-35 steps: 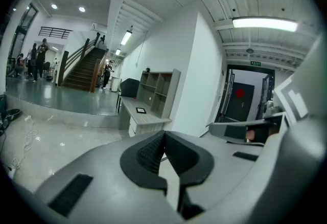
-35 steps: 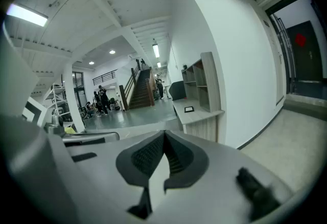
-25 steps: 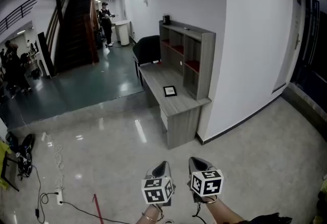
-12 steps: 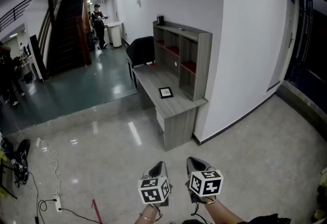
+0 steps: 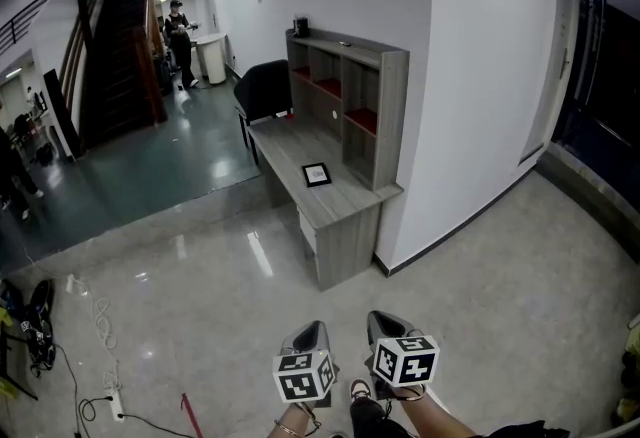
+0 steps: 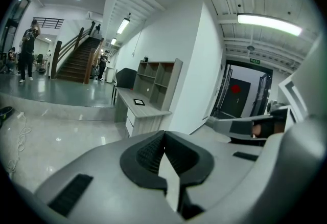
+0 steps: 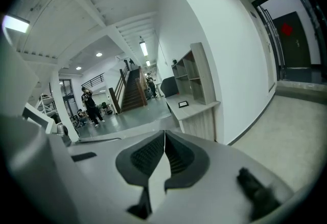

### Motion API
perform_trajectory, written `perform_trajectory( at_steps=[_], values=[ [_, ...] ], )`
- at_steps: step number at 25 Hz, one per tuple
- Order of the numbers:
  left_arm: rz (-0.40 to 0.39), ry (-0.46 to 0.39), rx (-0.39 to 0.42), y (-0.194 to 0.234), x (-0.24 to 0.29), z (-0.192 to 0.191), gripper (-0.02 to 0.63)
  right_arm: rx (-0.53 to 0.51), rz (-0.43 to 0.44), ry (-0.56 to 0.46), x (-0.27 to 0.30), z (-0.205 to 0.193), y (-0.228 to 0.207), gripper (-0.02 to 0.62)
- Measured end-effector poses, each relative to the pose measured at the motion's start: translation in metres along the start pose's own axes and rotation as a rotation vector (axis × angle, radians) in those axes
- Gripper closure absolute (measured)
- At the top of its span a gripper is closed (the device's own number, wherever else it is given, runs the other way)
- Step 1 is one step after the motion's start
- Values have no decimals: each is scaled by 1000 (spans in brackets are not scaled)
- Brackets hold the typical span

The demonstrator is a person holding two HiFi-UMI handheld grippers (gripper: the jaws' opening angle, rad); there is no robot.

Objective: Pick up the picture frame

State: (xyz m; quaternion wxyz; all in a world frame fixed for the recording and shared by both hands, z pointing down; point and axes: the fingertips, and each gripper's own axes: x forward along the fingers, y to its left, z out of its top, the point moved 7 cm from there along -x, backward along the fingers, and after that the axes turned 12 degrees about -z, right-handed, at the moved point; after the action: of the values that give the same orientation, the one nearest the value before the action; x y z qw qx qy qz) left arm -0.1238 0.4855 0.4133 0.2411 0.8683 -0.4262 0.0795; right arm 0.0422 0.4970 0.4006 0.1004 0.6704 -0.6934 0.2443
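A small black picture frame [image 5: 316, 174] lies flat on the grey wooden desk [image 5: 345, 216] against the white wall, far ahead of both grippers. It also shows small in the left gripper view as the picture frame [image 6: 139, 102] and in the right gripper view as the picture frame [image 7: 183, 104]. My left gripper [image 5: 312, 330] and right gripper [image 5: 383, 322] hang side by side at the bottom of the head view, over the floor. The pads of the left gripper [image 6: 163, 134] and of the right gripper [image 7: 164, 133] meet with nothing between them.
A shelf unit [image 5: 352, 86] stands on the desk's back half and a black chair [image 5: 262, 91] sits at its far end. Cables and a power strip [image 5: 112, 406] lie on the floor at left. A staircase [image 5: 115, 56] and a person [image 5: 178, 31] are far back.
The head view has drifted, so the desk and frame sit slightly further left. Both grippers have stayed low in the view and shut. A shoe now shows between them.
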Motion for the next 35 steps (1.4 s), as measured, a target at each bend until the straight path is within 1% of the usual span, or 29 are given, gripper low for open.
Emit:
perform_trajectory(
  at_steps=[3,11,22,30,35],
  values=[
    [7,-3,-5,8,17,8,592,-5,-4,12,20,8,-7,563],
    [42,-27,-14,38,75,46,594,-12,7,-5,84,54,-25,563],
    [96,-41,-6,63,155,101,592,-20,64,16,171,113,-52,563],
    [131,-46,-4,76,205,126,592,-13,97,28,224,142,-71,563],
    [158,-45,-12,85,225,134,592,-14,119,39,251,155,-77,563]
  ],
)
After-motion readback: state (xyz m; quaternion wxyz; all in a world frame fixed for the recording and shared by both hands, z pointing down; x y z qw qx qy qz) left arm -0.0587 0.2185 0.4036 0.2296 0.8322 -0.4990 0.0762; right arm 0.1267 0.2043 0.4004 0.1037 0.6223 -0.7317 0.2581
